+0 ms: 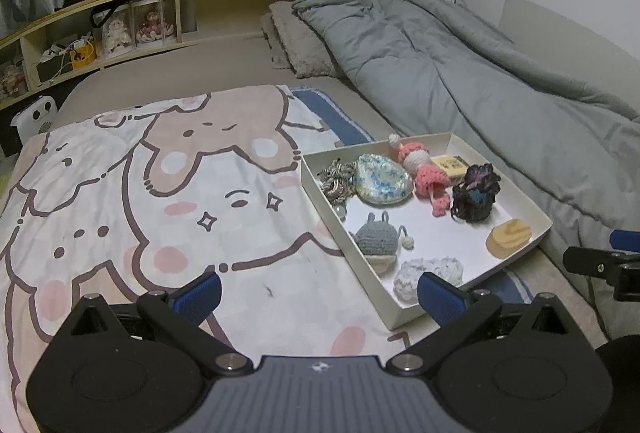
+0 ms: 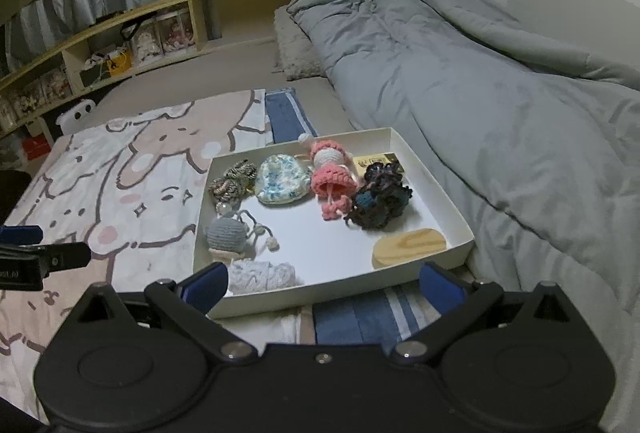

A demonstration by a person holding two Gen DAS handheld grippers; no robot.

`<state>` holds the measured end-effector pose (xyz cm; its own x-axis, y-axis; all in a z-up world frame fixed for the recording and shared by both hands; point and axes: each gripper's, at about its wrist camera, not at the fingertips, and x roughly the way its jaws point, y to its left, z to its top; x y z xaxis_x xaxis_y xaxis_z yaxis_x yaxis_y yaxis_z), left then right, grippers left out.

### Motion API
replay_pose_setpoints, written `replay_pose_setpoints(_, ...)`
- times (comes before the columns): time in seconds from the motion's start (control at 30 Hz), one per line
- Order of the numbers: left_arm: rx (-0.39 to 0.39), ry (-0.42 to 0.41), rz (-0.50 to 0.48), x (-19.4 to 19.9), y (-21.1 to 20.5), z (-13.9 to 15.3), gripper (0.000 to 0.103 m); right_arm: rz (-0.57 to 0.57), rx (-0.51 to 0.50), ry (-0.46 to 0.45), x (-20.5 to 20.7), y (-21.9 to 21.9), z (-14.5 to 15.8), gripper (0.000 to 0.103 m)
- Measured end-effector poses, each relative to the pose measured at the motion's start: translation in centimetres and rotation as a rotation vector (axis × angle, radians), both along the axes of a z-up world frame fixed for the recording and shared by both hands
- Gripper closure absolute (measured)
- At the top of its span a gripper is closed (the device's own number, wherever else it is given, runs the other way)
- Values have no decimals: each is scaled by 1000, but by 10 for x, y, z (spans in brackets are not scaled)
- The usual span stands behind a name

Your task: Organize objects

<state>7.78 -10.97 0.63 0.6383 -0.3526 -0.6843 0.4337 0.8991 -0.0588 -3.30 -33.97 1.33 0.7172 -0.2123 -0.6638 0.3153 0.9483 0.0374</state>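
A shallow white tray (image 1: 516, 169) (image 2: 430, 173) lies on the bed and holds small items: a grey crochet toy (image 1: 378, 237) (image 2: 228, 231), a pink crochet doll (image 1: 424, 169) (image 2: 332, 173), a floral pouch (image 1: 384, 179) (image 2: 282, 177), a dark crochet piece (image 1: 476, 193) (image 2: 378, 199), a wooden block (image 1: 510, 235) (image 2: 410, 245), a white knitted piece (image 1: 430, 271) (image 2: 262, 275) and a metallic bundle (image 1: 338, 179) (image 2: 232, 181). My left gripper (image 1: 318, 293) hovers open over the cartoon blanket, left of the tray's near corner. My right gripper (image 2: 324, 285) stands open at the tray's near edge. Neither holds anything.
A cartoon-print blanket (image 1: 160, 201) (image 2: 120, 193) covers the near bed. A rumpled grey duvet (image 1: 480, 81) (image 2: 480, 81) lies right of the tray, with a pillow (image 1: 296, 41) behind. A wooden shelf (image 1: 120, 21) with dolls and boxes runs along the back wall.
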Motion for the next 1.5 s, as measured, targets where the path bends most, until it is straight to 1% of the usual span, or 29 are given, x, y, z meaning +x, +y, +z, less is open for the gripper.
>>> replay_pose_setpoints(0.13,17,-8,5,-1,-1,-2,0,-13,-7,15,1,1,-2,0)
replay_pose_setpoints(0.47,3,-8,10,0,4,0,0,-15,-27,16,0,6,-1,0)
replay_pose_setpoints(1.5,0,-7,4,-4,1,2,0,-17,-10,11,-1,5,-2,0)
